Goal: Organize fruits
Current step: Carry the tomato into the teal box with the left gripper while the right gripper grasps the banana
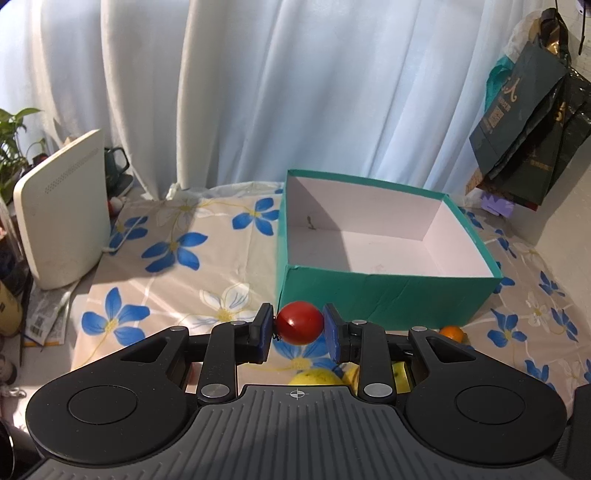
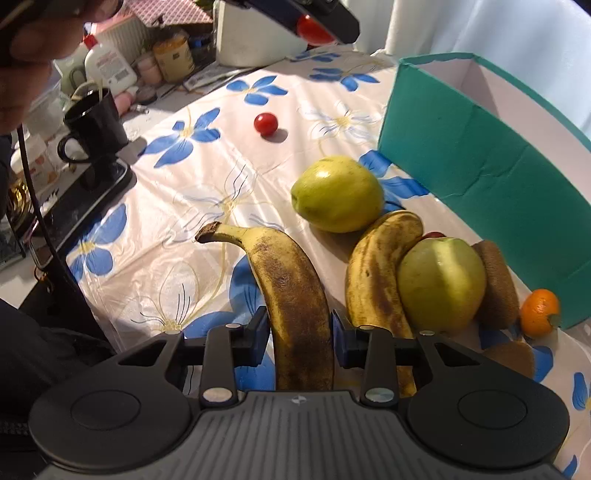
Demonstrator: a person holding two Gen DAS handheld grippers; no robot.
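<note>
My left gripper [image 1: 299, 329] is shut on a red cherry tomato [image 1: 299, 322], held in the air just in front of the teal box [image 1: 388, 295], whose white inside is bare. In the right wrist view that gripper and tomato [image 2: 314, 29] show at the top. My right gripper [image 2: 299, 332] has its pads against both sides of a brown-spotted banana [image 2: 291, 280] lying on the flowered cloth. Beside it lie a second banana [image 2: 373, 273], two green fruits [image 2: 338, 194] [image 2: 441, 282], a kiwi [image 2: 496, 284], a small orange [image 2: 539, 312] and another cherry tomato [image 2: 266, 123].
The teal box wall [image 2: 480, 177] stands right of the fruit pile. A black mug [image 2: 92, 122], a white bottle [image 2: 110, 66] and jars crowd the table's left edge. A white device [image 1: 62, 210] stands at the far left, dark bags [image 1: 532, 129] hang at the right.
</note>
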